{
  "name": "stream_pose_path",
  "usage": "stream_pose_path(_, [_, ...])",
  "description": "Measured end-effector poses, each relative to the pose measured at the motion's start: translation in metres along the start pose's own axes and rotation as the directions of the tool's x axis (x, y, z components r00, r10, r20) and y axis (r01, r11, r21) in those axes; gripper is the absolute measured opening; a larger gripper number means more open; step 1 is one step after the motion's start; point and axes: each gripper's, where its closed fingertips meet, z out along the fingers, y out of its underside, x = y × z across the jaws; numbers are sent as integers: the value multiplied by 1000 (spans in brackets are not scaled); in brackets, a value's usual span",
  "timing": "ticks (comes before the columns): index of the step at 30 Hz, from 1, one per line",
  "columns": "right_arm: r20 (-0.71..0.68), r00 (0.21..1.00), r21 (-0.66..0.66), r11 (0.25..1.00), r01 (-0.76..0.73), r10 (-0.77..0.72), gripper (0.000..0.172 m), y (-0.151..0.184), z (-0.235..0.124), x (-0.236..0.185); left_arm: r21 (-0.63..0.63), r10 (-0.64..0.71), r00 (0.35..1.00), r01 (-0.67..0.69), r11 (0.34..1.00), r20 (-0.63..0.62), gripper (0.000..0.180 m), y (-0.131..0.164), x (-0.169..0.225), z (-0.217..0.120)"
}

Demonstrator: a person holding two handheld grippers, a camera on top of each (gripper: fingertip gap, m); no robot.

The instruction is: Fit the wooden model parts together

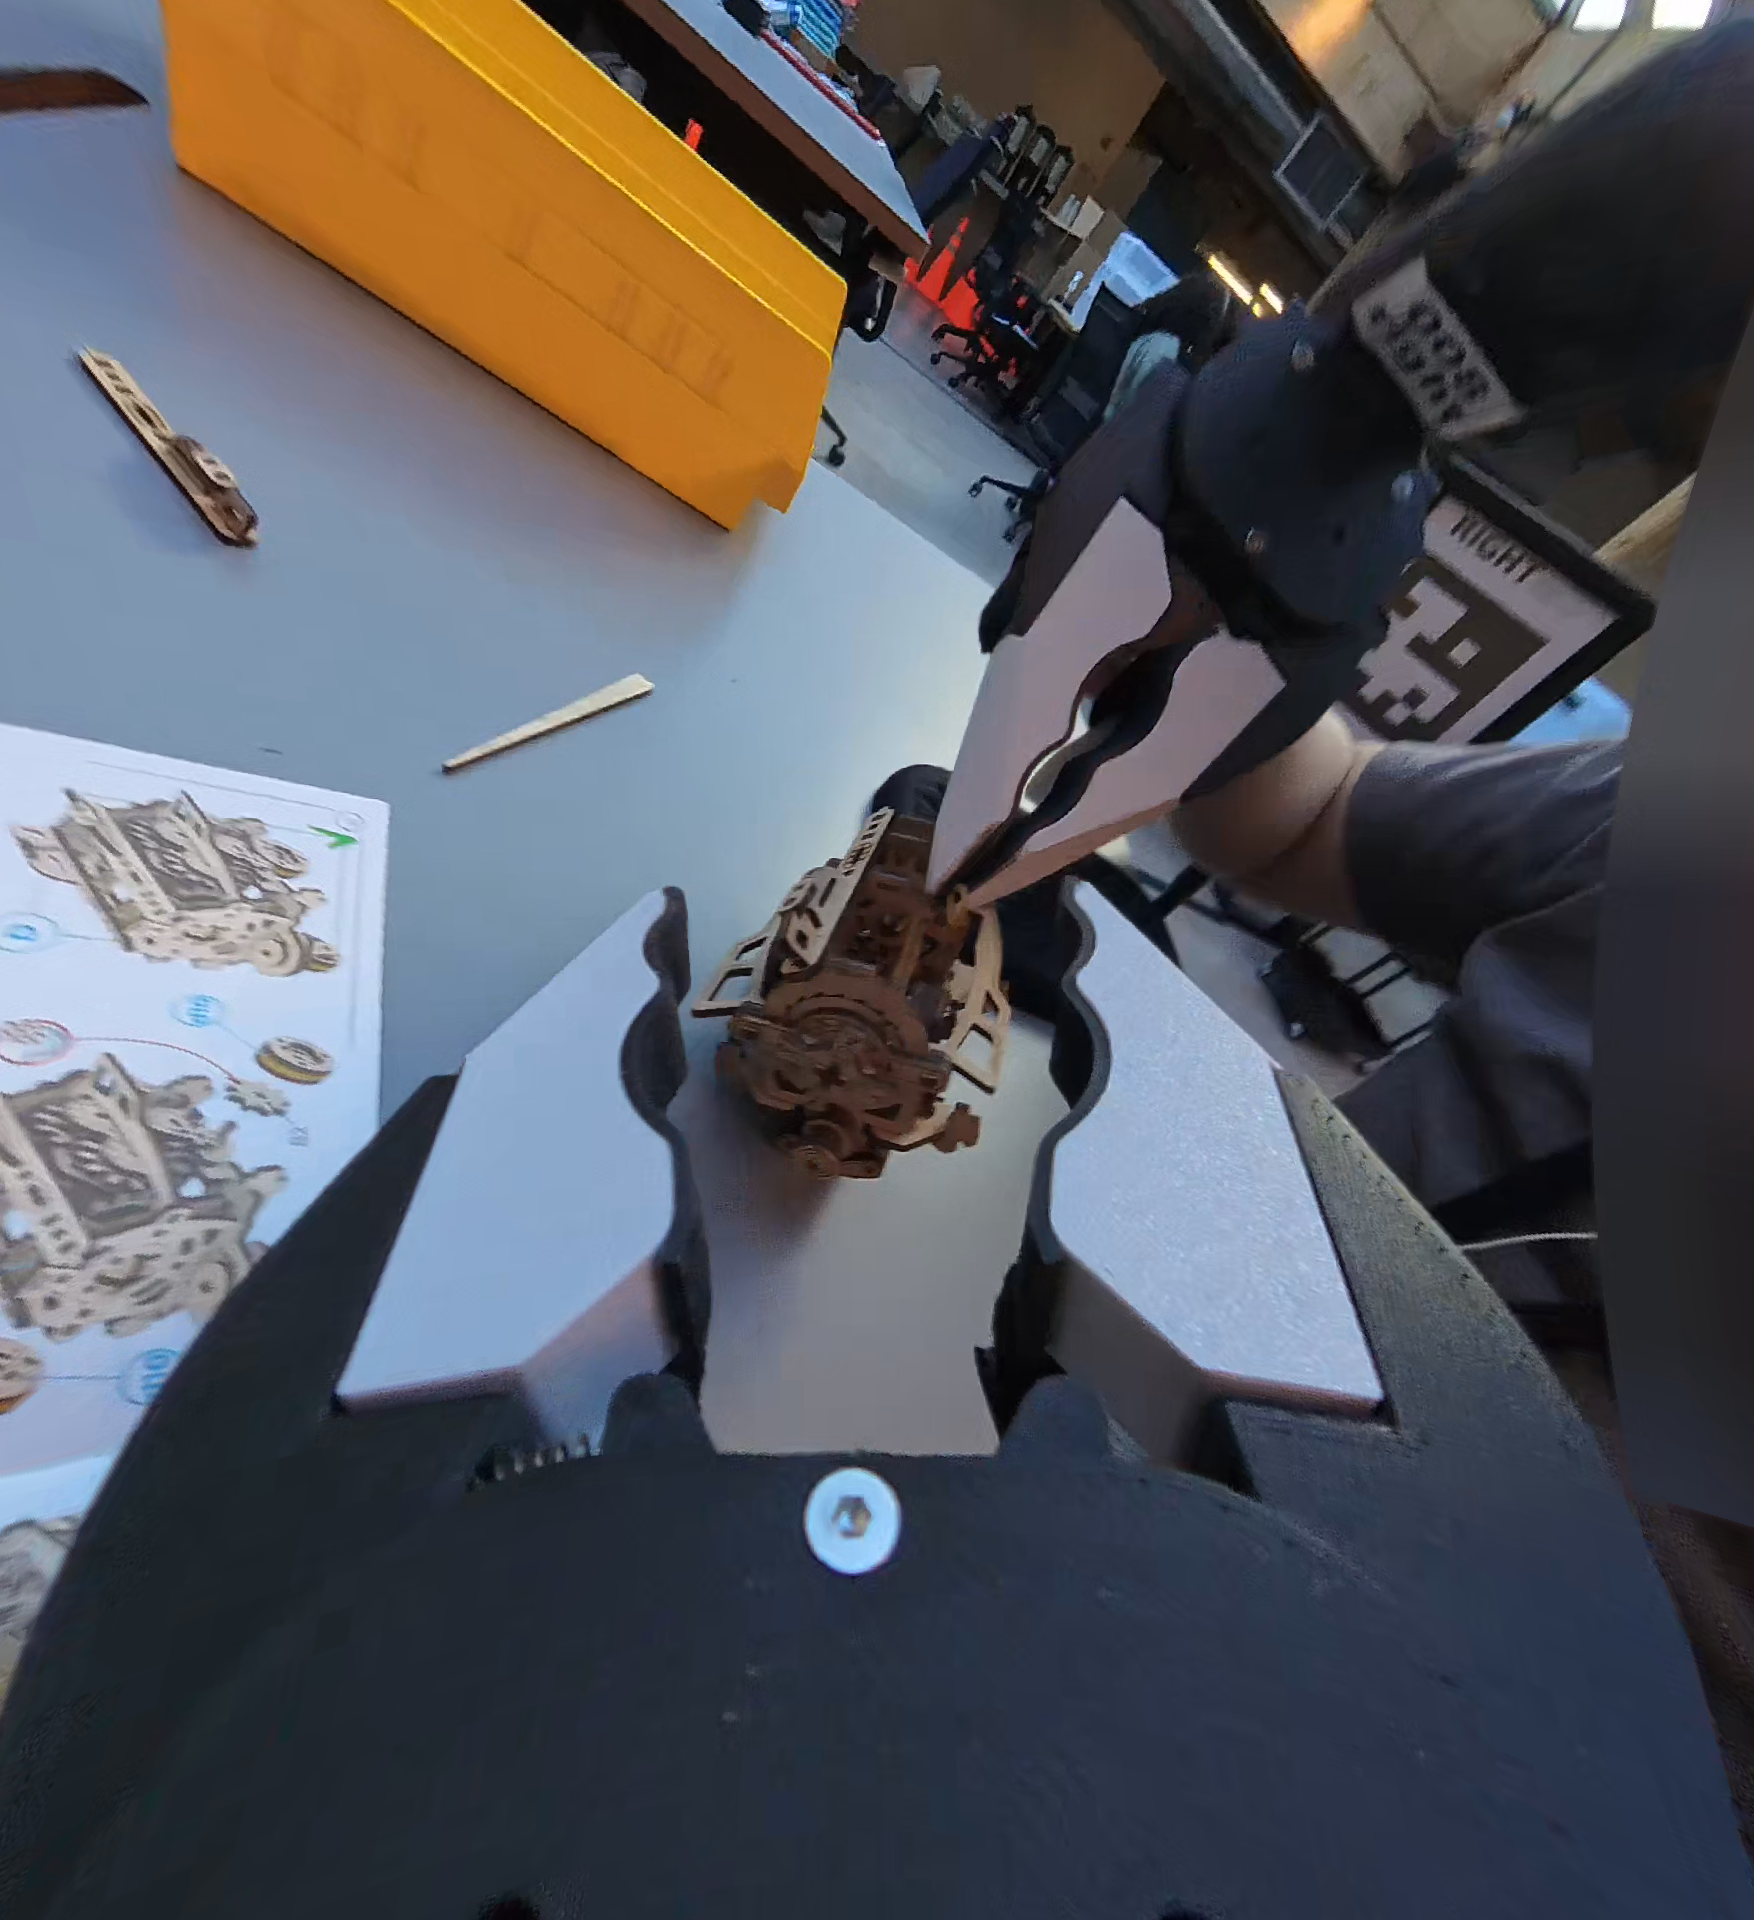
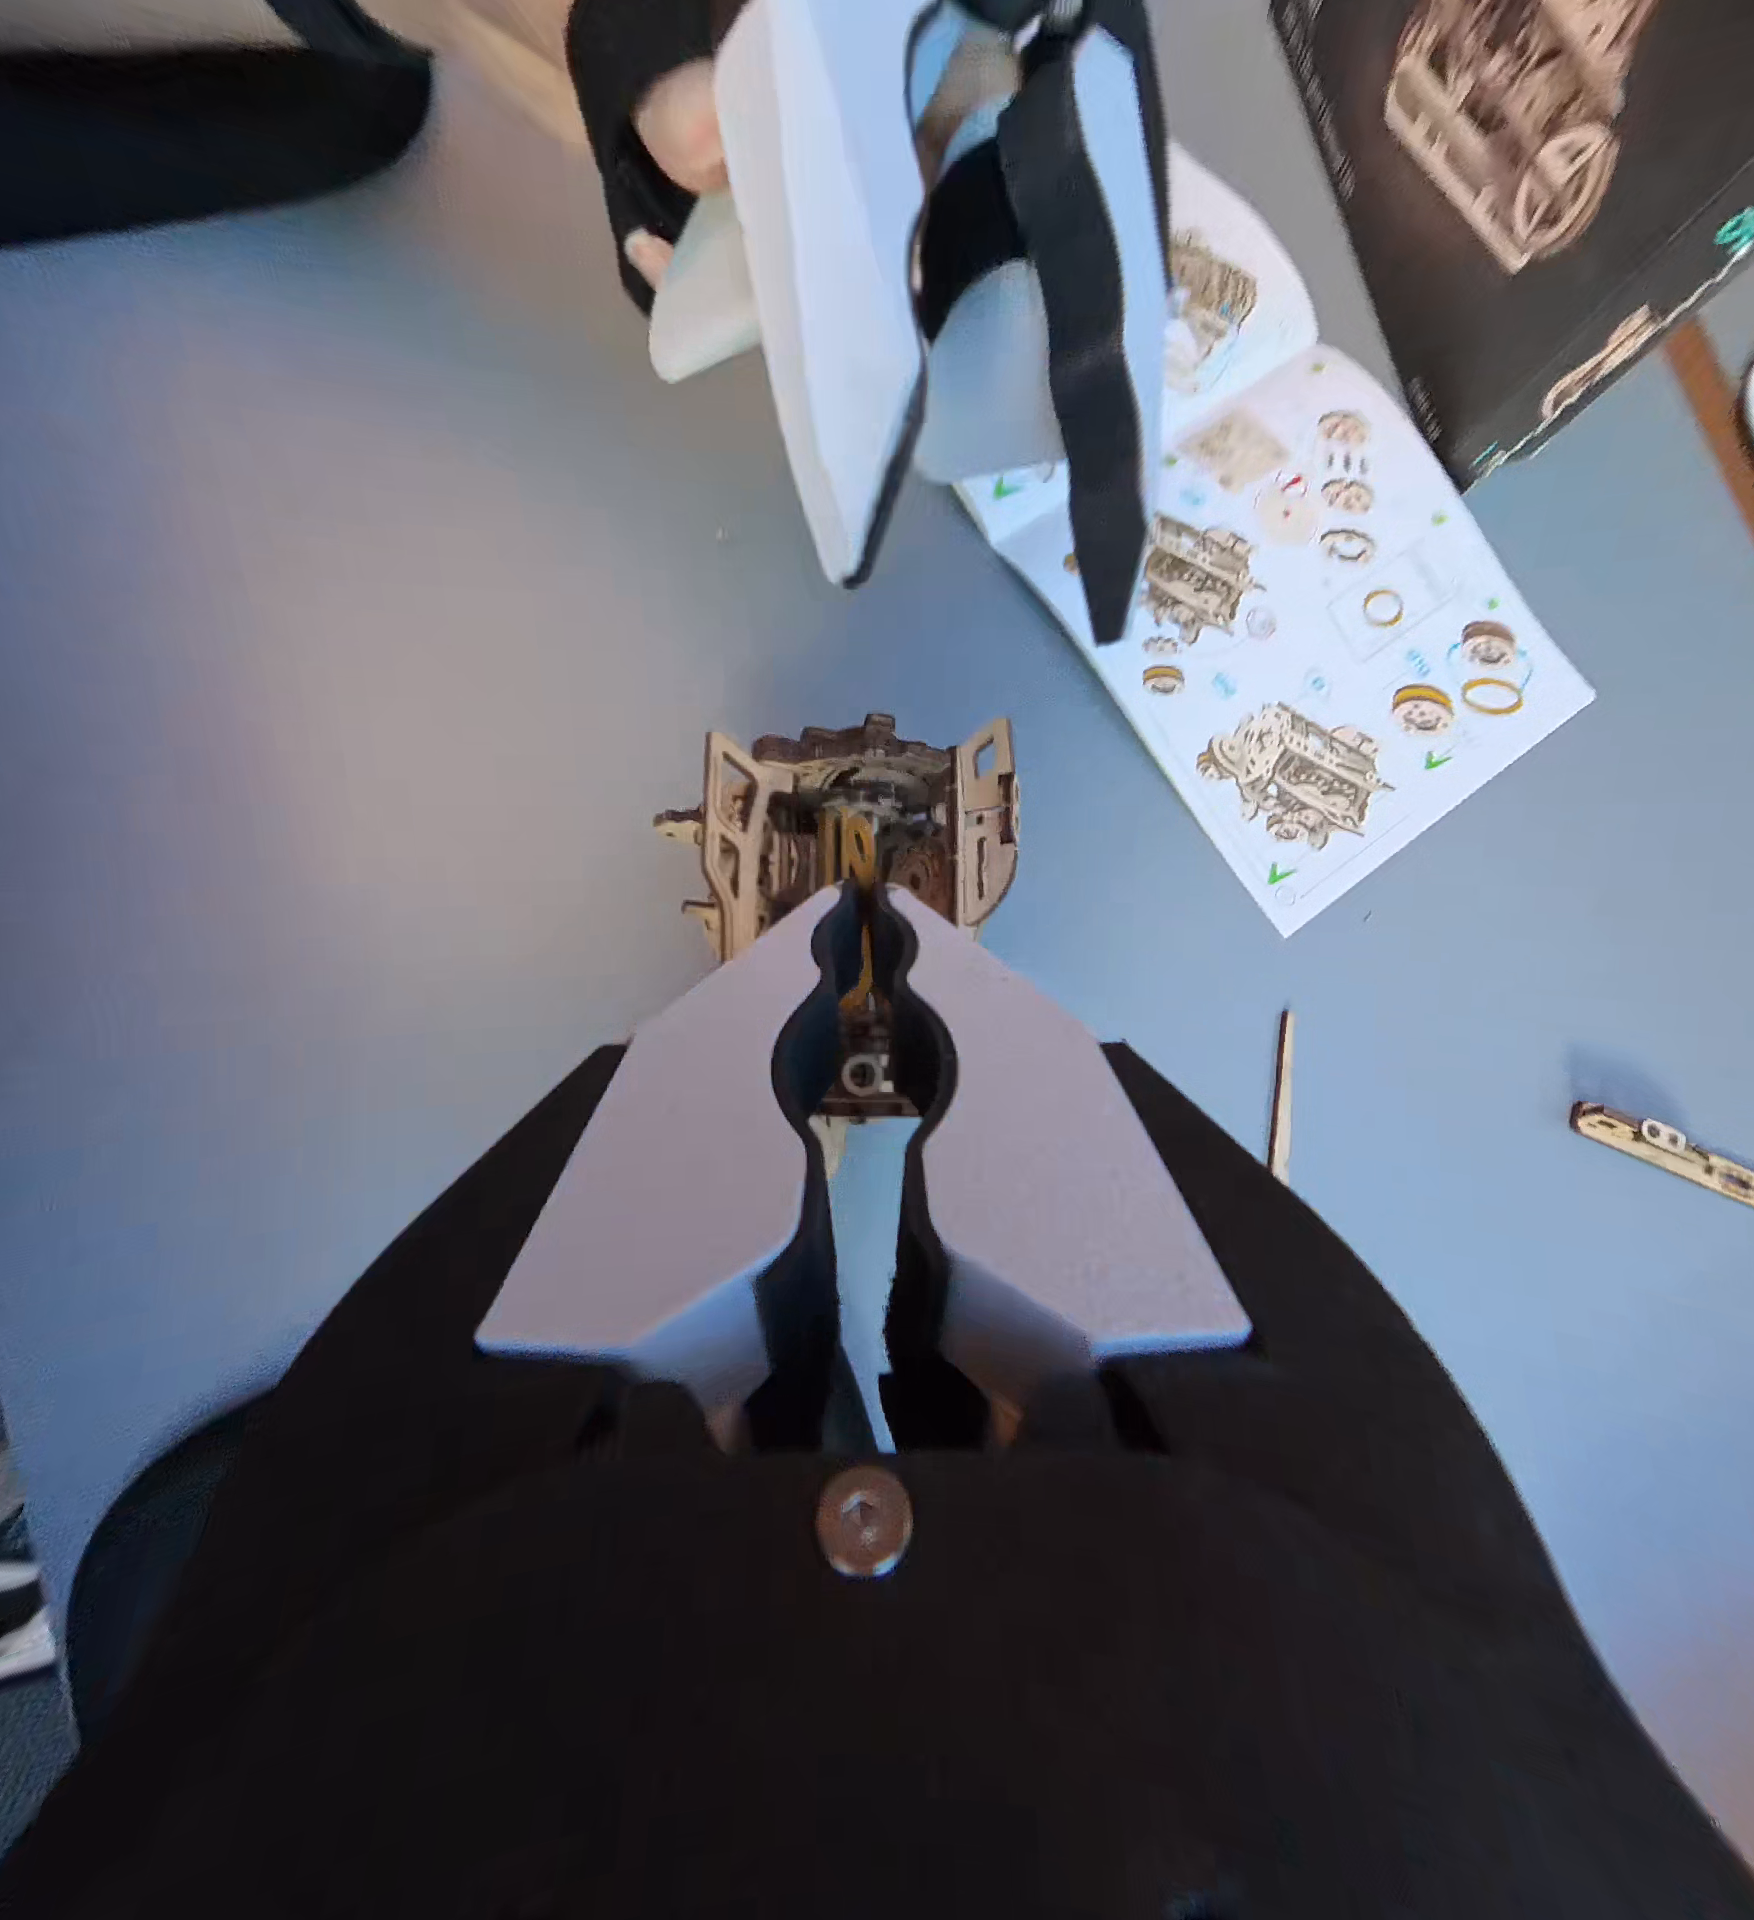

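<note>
The partly built wooden model stands on the grey table; it also shows in the right wrist view. My right gripper is shut on a thin yellow band, whose looped end reaches into the top of the model. The left wrist view shows this gripper coming down from the upper right, its tips at the model's top. My left gripper is open and empty, with the model beyond its fingertips and untouched. In the right wrist view it hovers apart from the model.
A yellow bin stands at the back. An instruction sheet lies left of the model. A thin wooden stick and a flat wooden strip part lie loose on the table. A black kit box stands beyond the sheet. My hands' fingertips stand some 5 cm from each other.
</note>
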Motion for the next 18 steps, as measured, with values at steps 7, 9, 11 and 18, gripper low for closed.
stream_pose_path(7, [156, 987, -228, 970, 81, -46, 0, 1, 14, -2, -101, 290, 955, -294, 950, -53, 95, 28, 2, 16])
stream_pose_path(9, [190, 981, -265, 960, 94, -44, 0, 3, 19, -5, -139, 339, 939, -344, 928, -59, 95, 35, 0, 18])
stream_pose_path(11, [208, 978, -295, 951, 92, -30, 0, 4, 22, -6, -177, 376, 924, -382, 907, -66, 95, 40, -2, 21])
stream_pose_path(18, [253, 966, -406, 912, 62, 47, 0, 8, 24, -8, -194, 404, 910, -415, 889, -94, 88, 44, -2, 32])
